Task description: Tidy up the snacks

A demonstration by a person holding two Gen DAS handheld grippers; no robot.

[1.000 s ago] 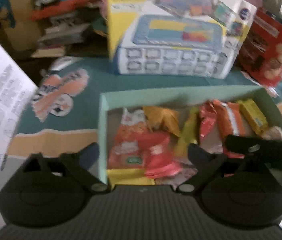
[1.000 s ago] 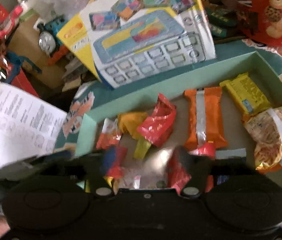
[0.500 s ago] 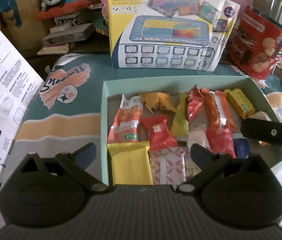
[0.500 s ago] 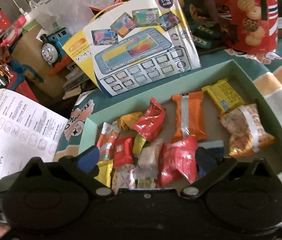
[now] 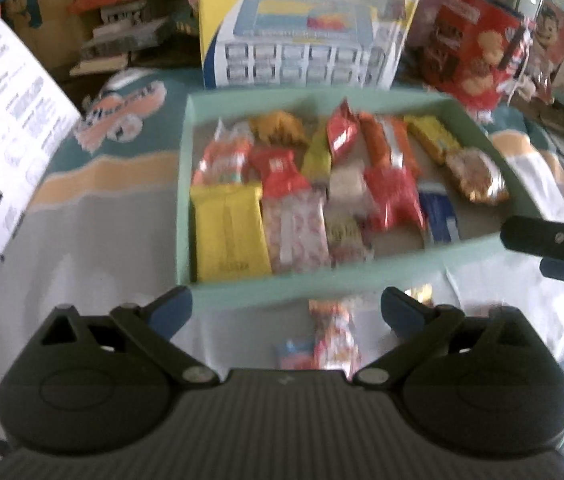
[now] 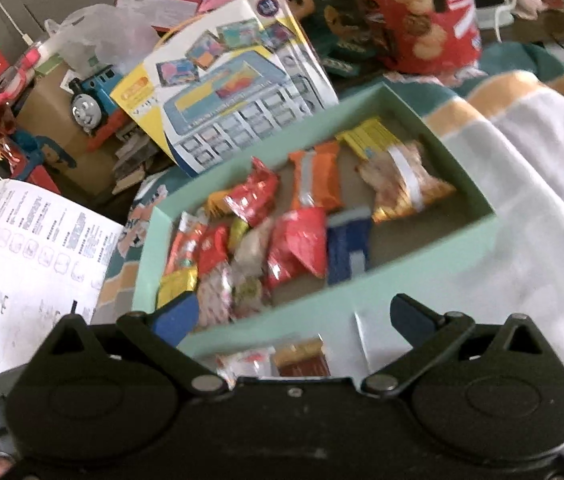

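Pulled back from over the box since the earlier frames: both tools now short of its near wall, jaws just opened to full spread, nothing between them.

Left tool (image 5: 286,312) wide open, empty, above two loose packets (image 5: 334,332) lying on the pale cloth (image 5: 94,248) outside the box. Right tool (image 6: 294,320) equally spread, empty, over a white packet (image 6: 246,360) and a brown-gold one (image 6: 302,356), just beside the near wall.

Beyond: mint-green box (image 5: 322,282) holding most snacks (image 5: 306,184) in rough rows, right end mostly bare.

Risks:
- frames blurred, so easy to misjudge and clip the near wall, shoving the box.
- loose packets close together; may pinch two or snag cloth.
- slick wrappers may slip out.
- tools near each other; may collide.

Farther back, toy carton (image 5: 306,28) and red biscuit bag (image 6: 422,16), well clear.
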